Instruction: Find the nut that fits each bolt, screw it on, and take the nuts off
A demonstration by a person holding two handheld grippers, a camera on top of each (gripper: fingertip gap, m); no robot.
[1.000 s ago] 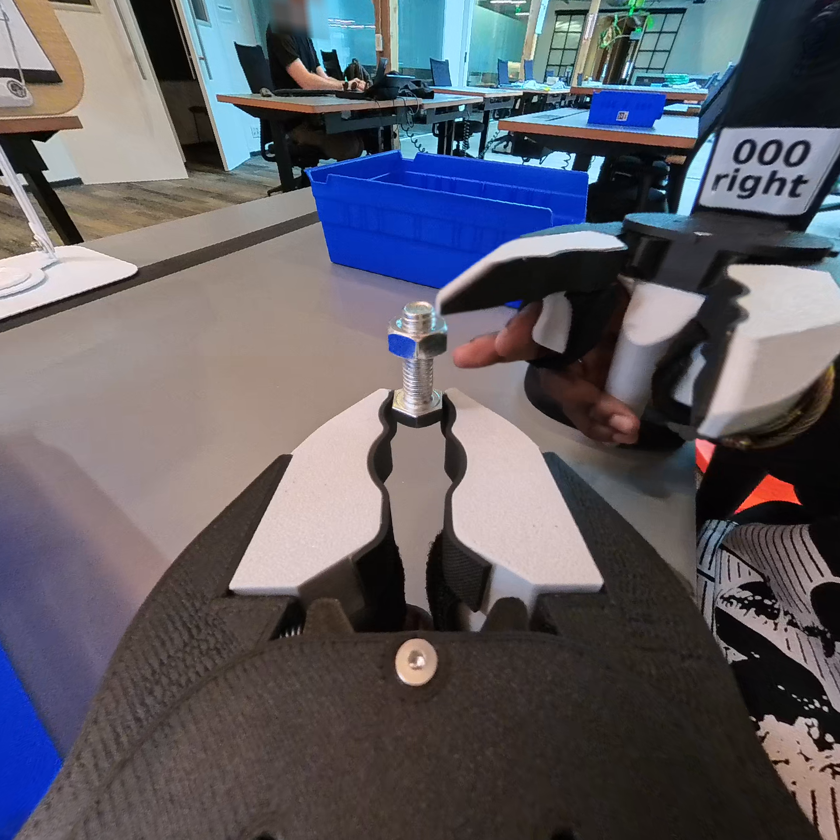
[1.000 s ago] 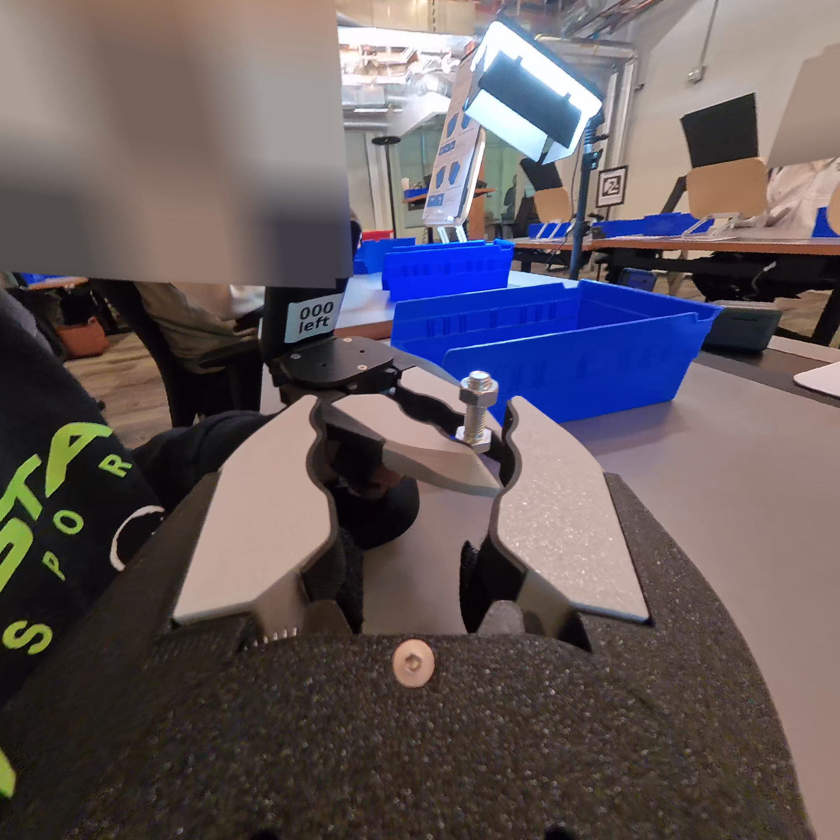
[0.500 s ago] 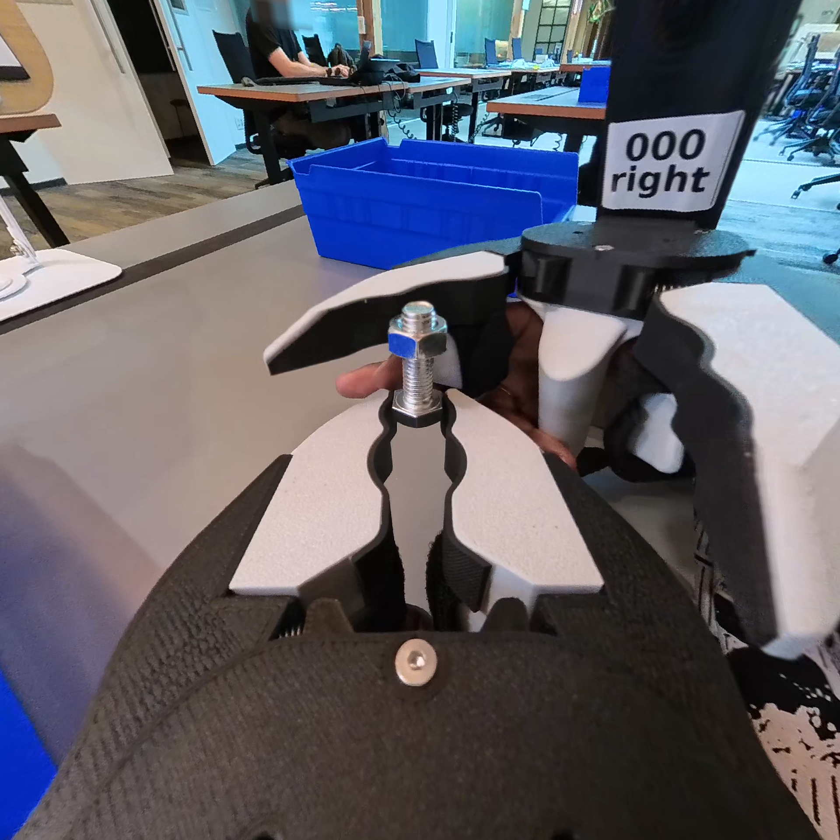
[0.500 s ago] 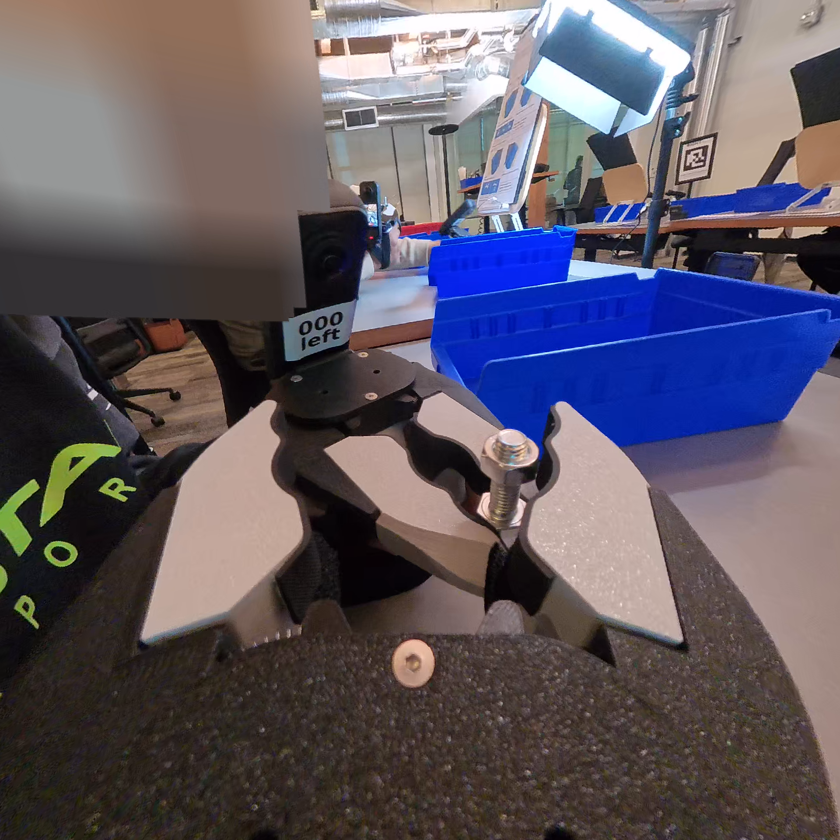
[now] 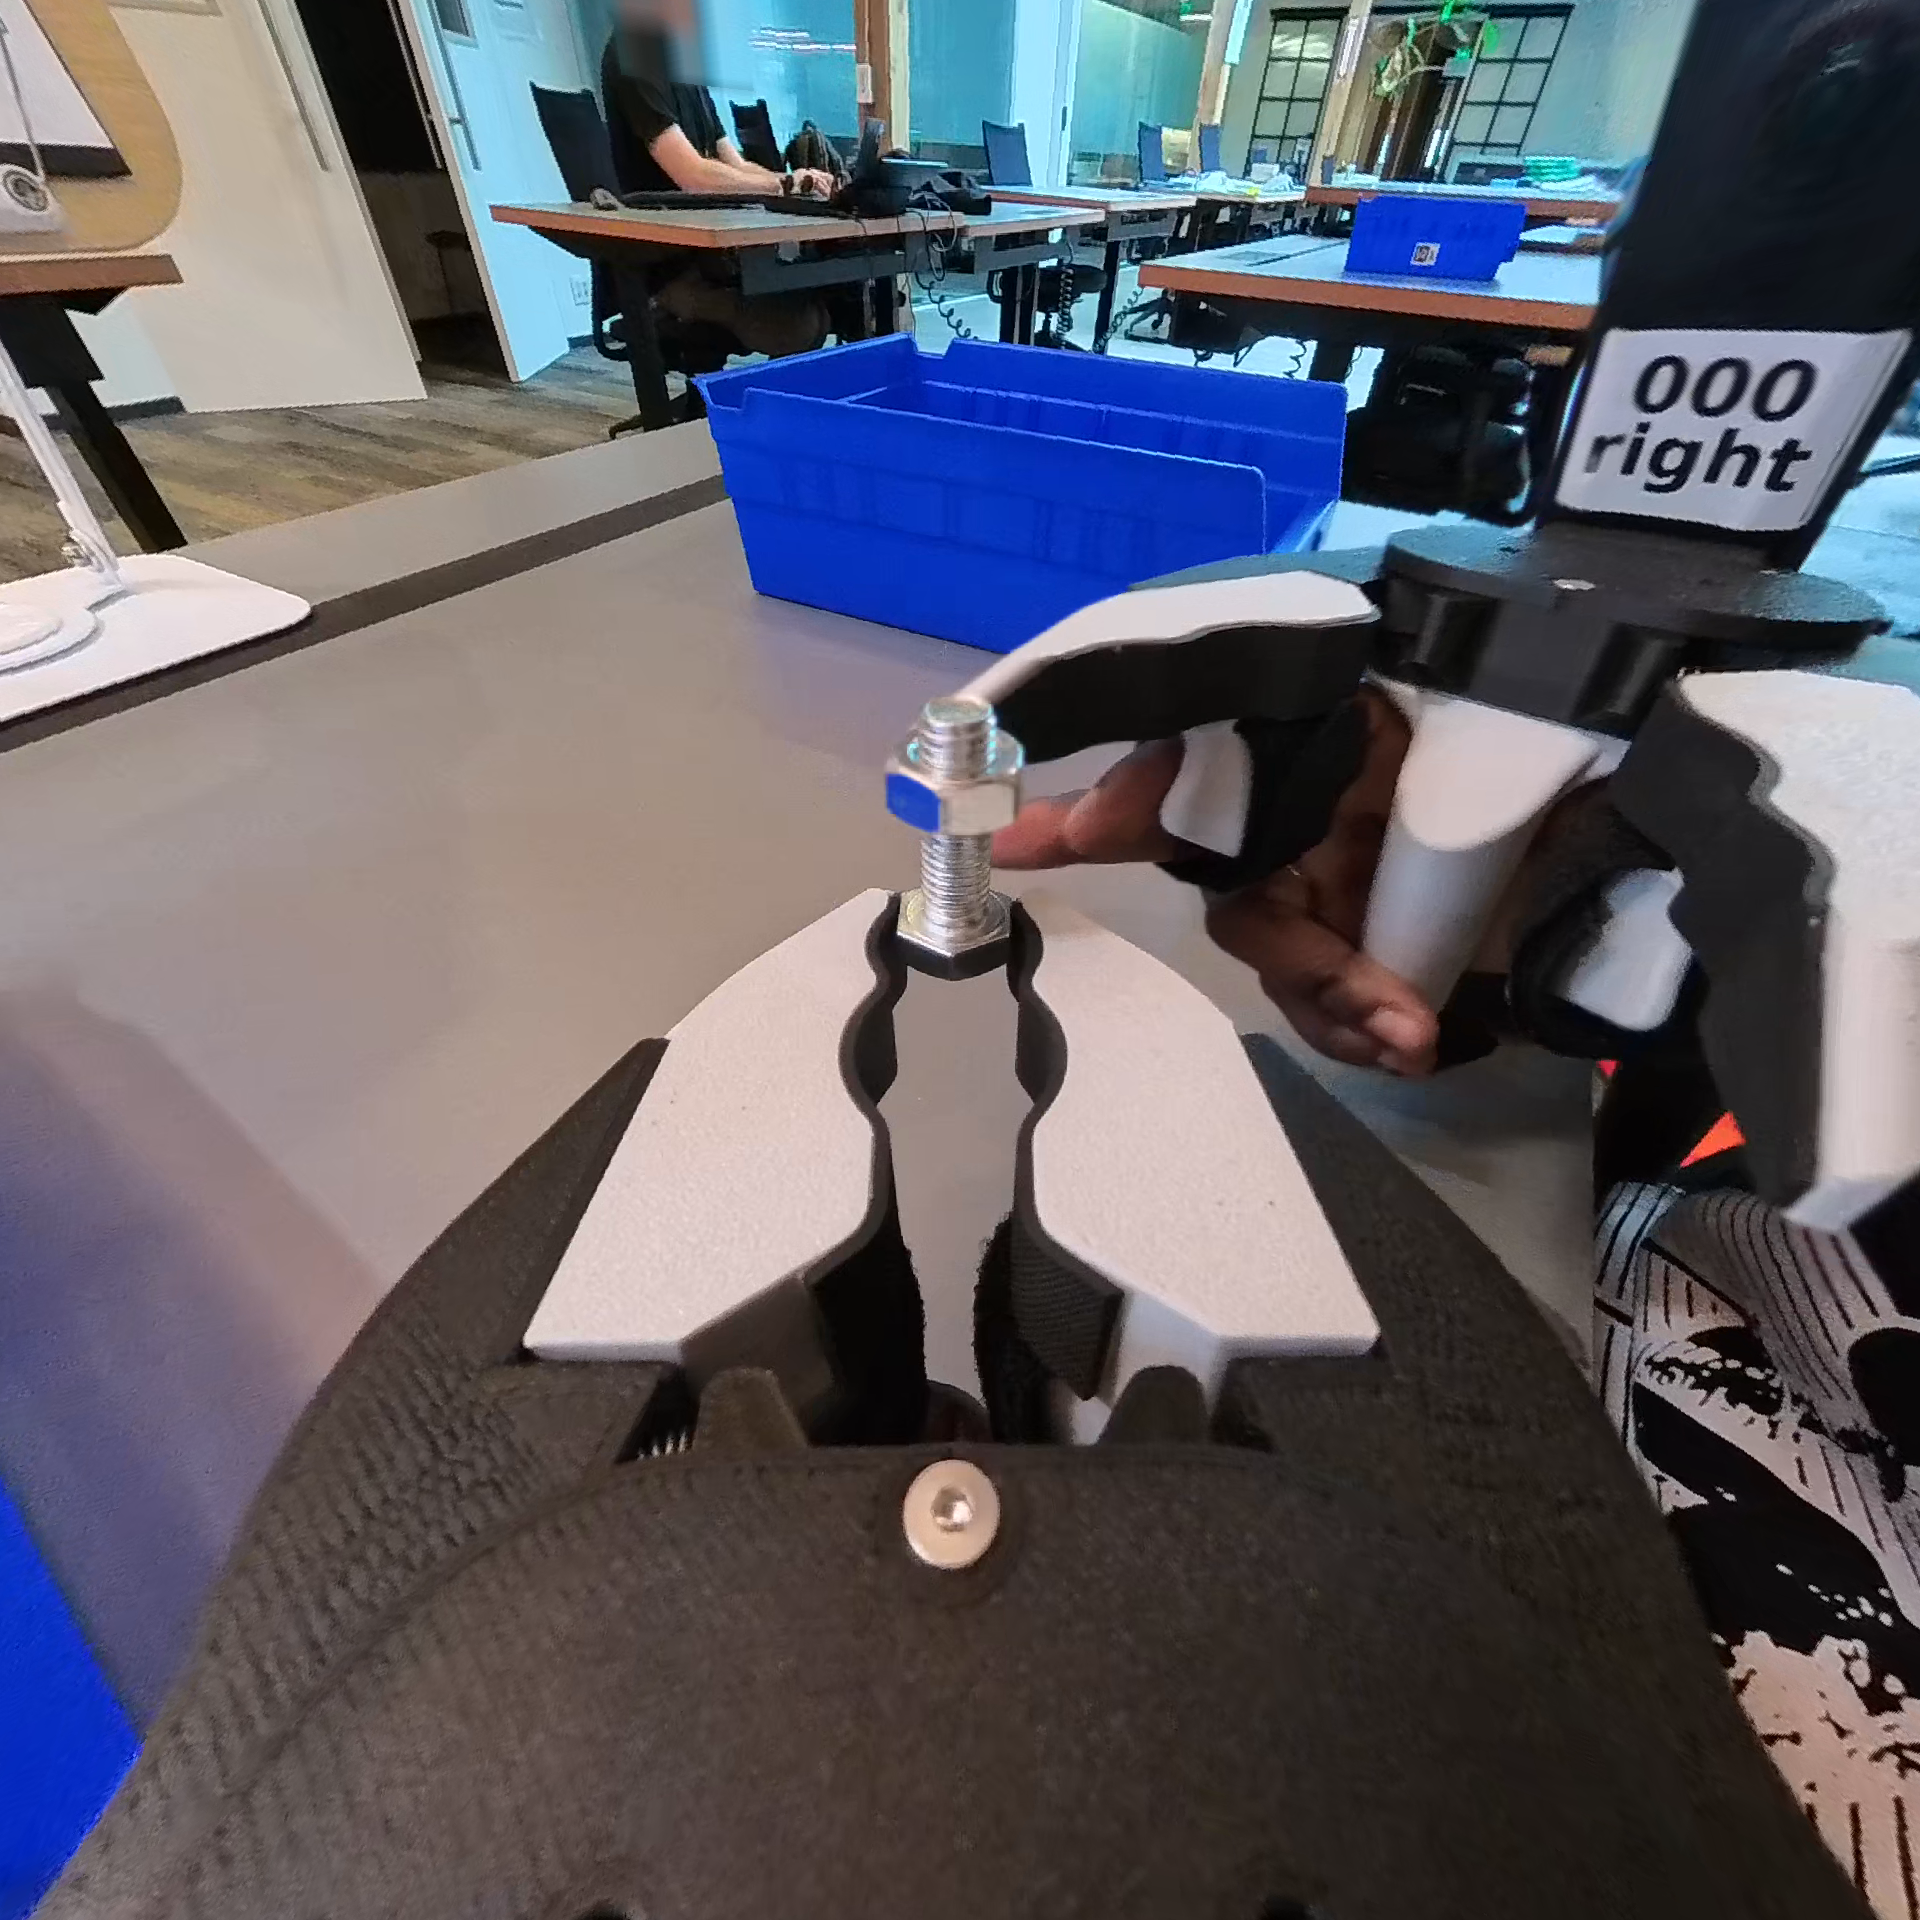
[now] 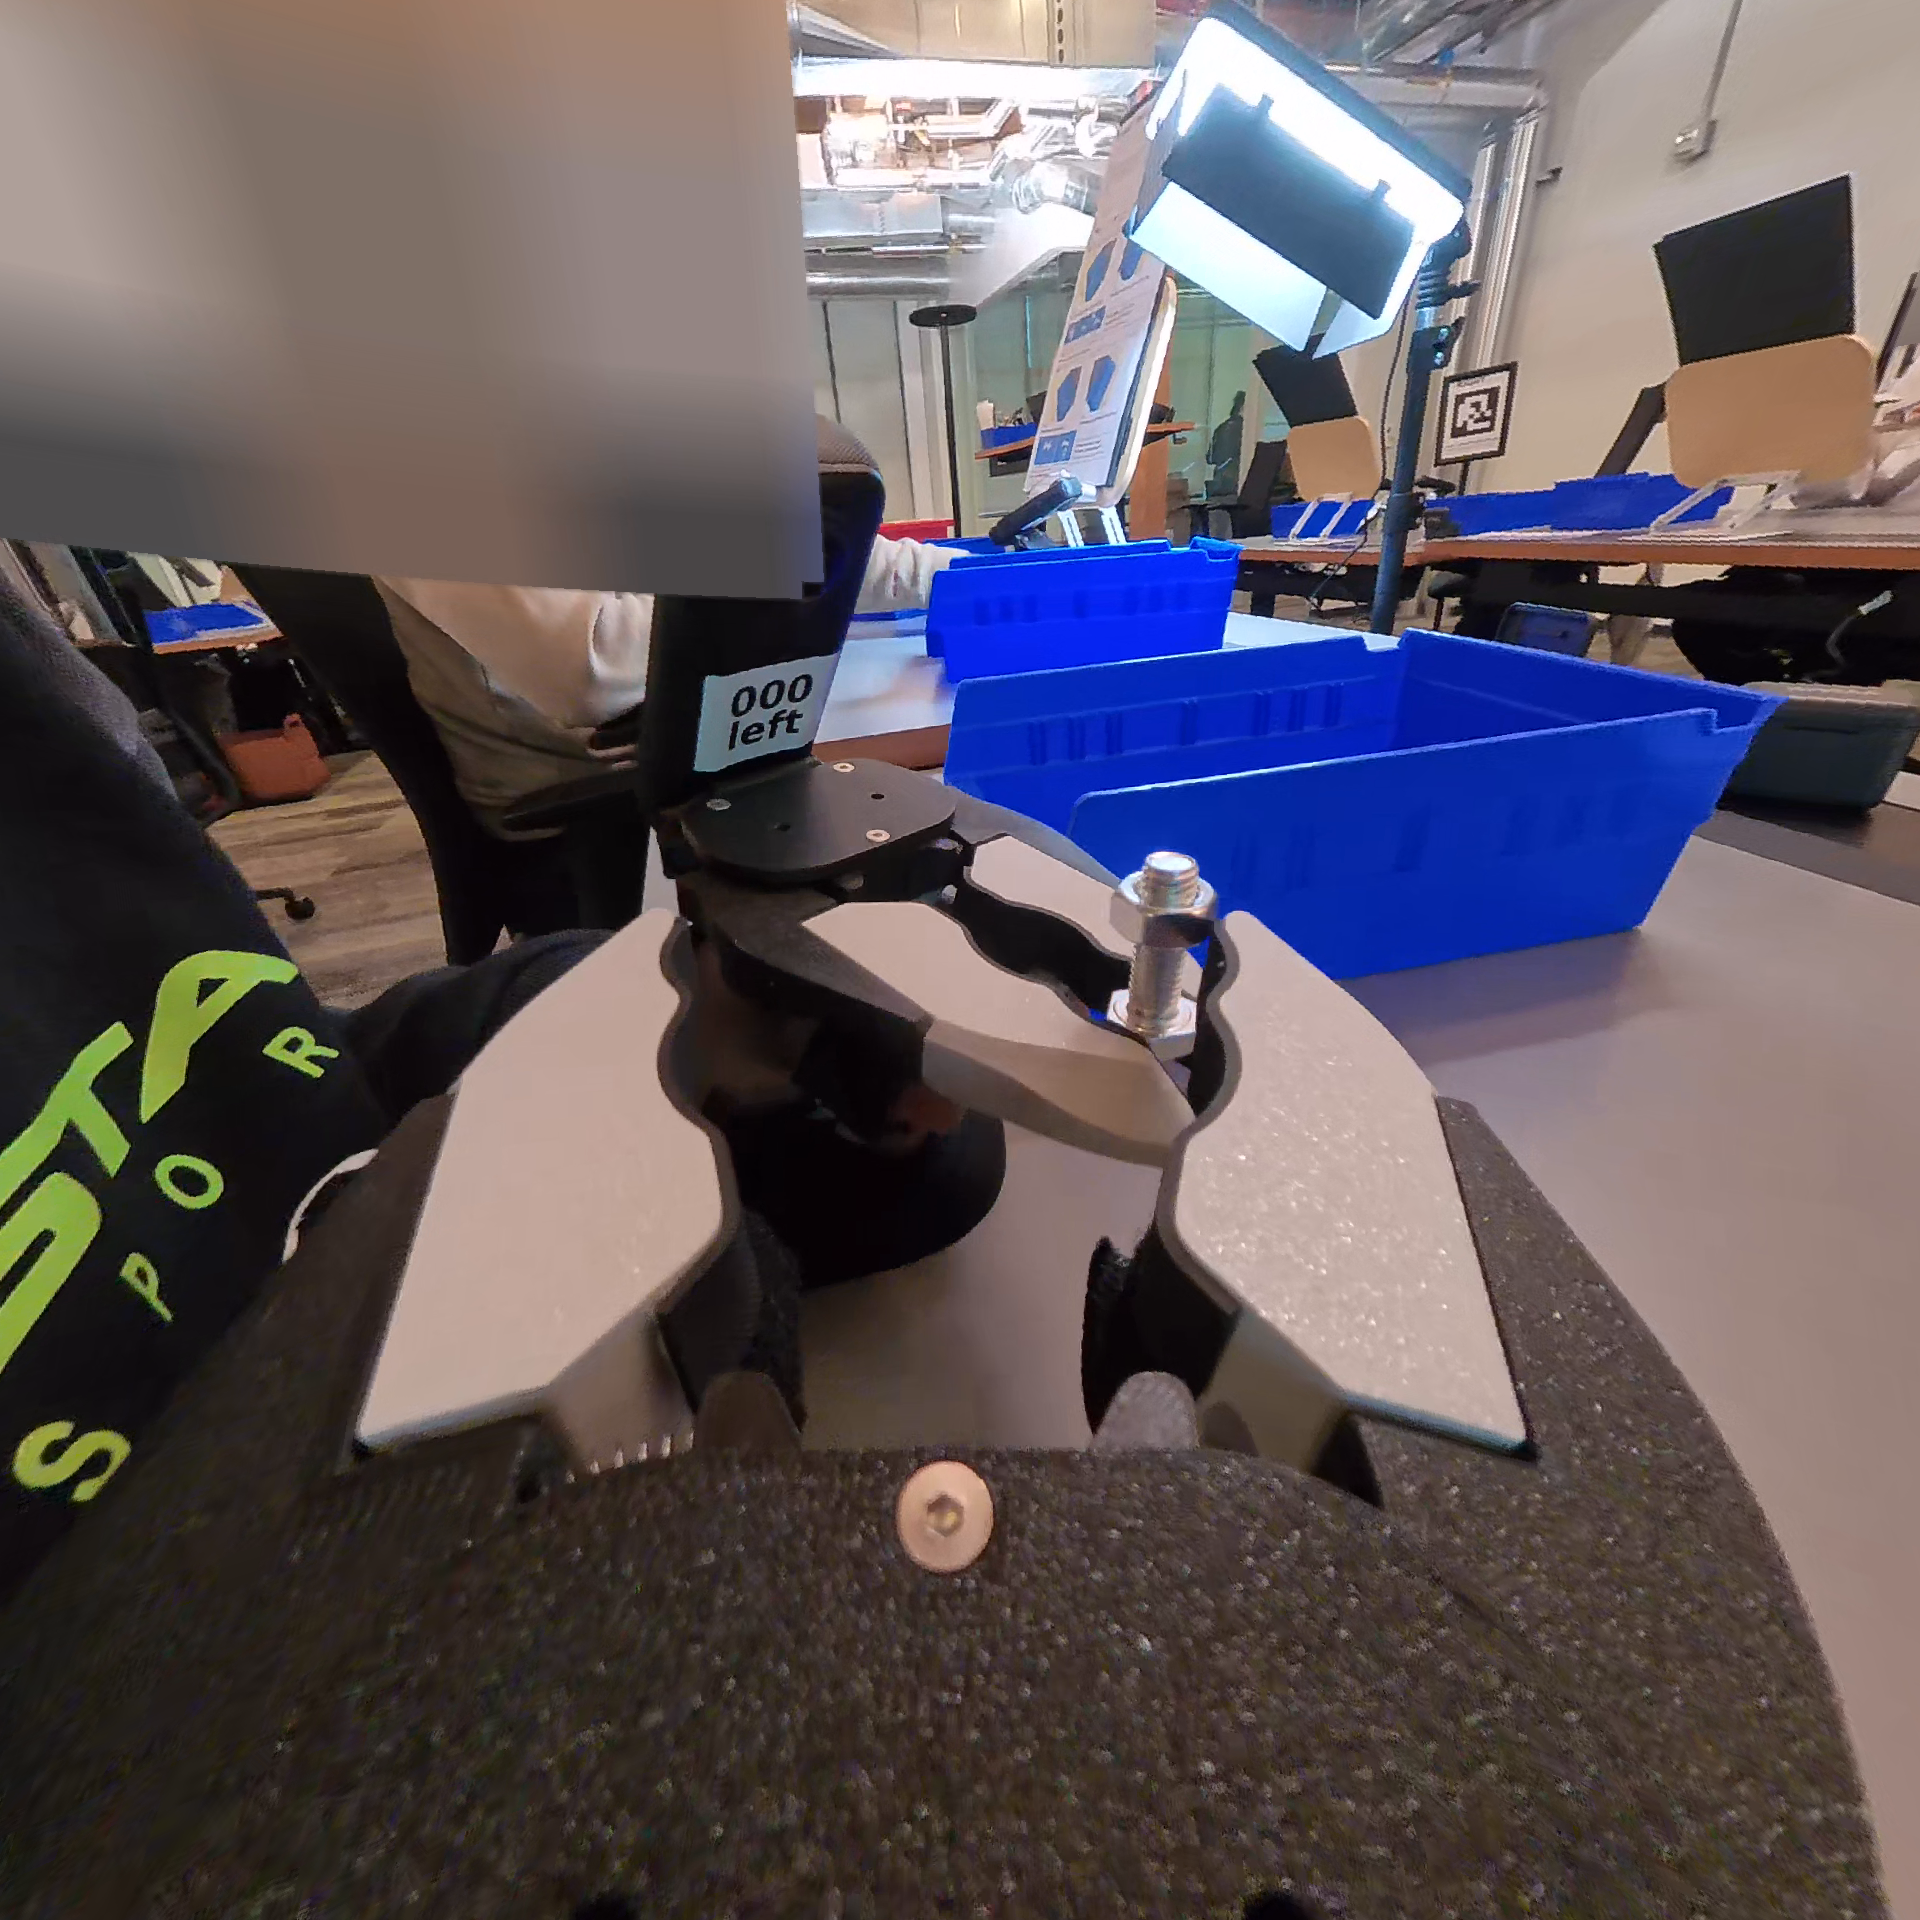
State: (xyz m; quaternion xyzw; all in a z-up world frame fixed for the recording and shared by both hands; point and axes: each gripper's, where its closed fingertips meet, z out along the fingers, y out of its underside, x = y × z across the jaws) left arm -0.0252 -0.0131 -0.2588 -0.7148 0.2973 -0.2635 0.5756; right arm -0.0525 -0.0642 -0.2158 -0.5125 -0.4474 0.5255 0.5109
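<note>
Bolt (image 5: pixel 954 873) and nut (image 5: pixel 954 792) stand upright at the tip of the left gripper (image 5: pixel 954 940), whose jaws are clamped on the hex head at the bottom of the bolt, held above the grey table (image 5: pixel 468 831). The nut sits high on the thread, with only a short stub of the bolt's end showing above it.

Half a second ago the right gripper (image 6: pixel 940 1049) reached across behind the bolt with one finger past it; now it has drawn back to the side, so in the left wrist view only one fingertip (image 5: pixel 1049 681) lies just beside the nut and the bolt's tip. Its jaws stand wide apart and hold nothing. In the right wrist view the bolt appears near the inner edge of one finger (image 6: pixel 1340 1153), not between both.

That retreat probably marks a reset between turns: the right gripper seems to be re-placing itself for another bite on the nut. Whether the nut is going on or coming off cannot be told. A blue bin (image 5: pixel 1018 488) waits farther back on the table.
</note>
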